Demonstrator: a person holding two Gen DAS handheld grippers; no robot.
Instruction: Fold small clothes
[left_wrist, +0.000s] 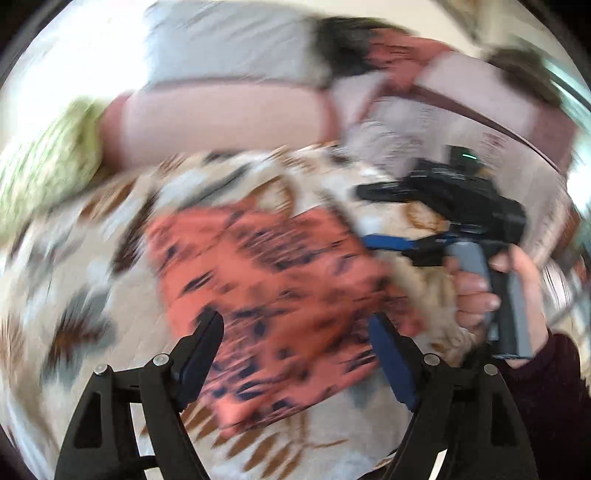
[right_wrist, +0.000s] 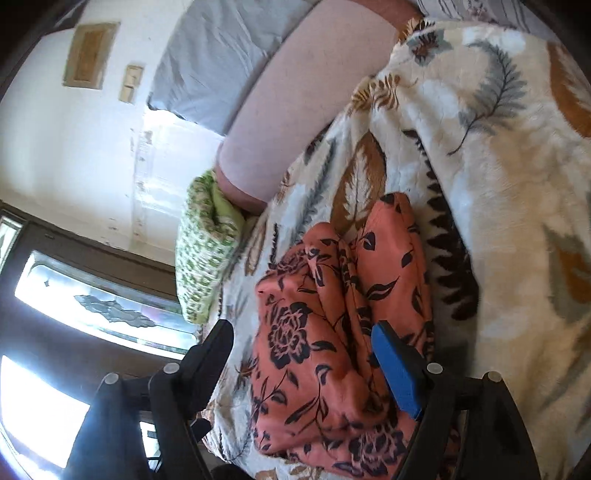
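Note:
A coral garment with dark flowers lies folded on a leaf-patterned blanket; the left wrist view is blurred. My left gripper hangs over the garment's near edge, jaws wide apart and holding nothing. My right gripper, held by a hand, reaches the garment's right edge. In the right wrist view the garment shows as a bunched, folded bundle on the blanket. The right gripper stands open over it. Its blue pad is beside a fold, and the black finger is off the cloth.
A pink bolster, a green patterned pillow and a grey pillow lie at the head of the bed. A bright window and a white wall lie beyond the bed's edge.

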